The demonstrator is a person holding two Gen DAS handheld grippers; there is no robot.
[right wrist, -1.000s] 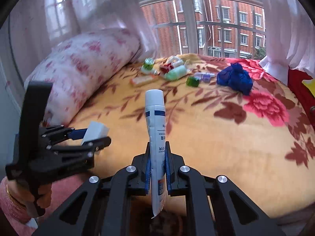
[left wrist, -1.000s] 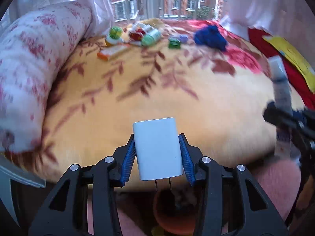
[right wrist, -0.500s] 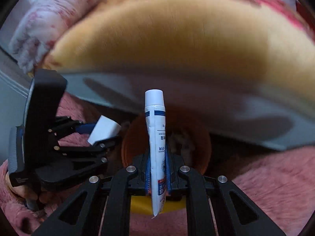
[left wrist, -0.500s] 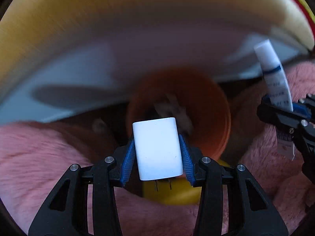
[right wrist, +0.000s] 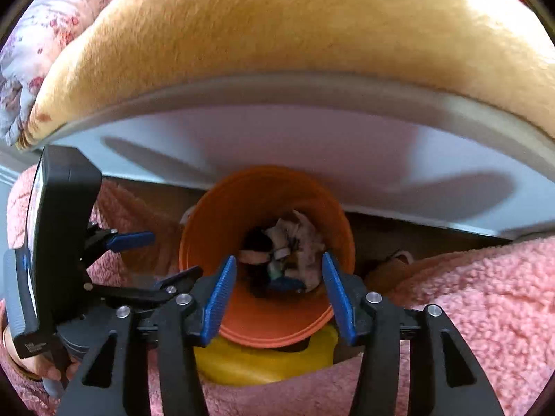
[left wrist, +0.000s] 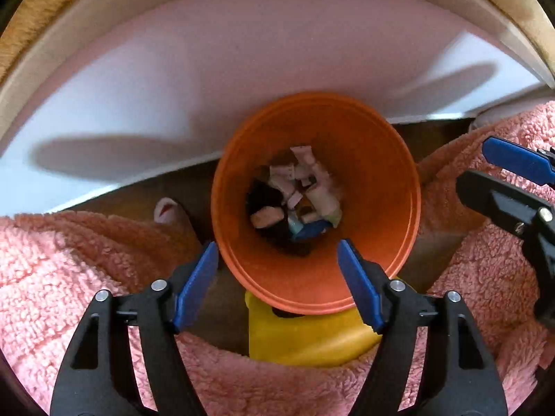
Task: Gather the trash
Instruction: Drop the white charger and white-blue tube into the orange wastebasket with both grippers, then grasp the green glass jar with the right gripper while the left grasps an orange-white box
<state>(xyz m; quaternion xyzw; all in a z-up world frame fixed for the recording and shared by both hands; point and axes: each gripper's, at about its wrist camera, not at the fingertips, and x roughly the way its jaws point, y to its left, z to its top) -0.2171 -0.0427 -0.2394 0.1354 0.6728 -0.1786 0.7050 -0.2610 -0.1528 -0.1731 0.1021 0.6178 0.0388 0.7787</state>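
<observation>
Jaws on both grippers have just been opening, and nothing sits between them now. A second ago my left gripper (left wrist: 277, 277) pinched a white charger and my right gripper (right wrist: 279, 293) clamped a tube; both are gone from the pads. Directly below each gripper gapes the orange bin (left wrist: 381, 173), and the trash (left wrist: 298, 190) lies heaped at its bottom, so I judge both pieces dropped in. Next I'd go after further litter, if any is left.
</observation>
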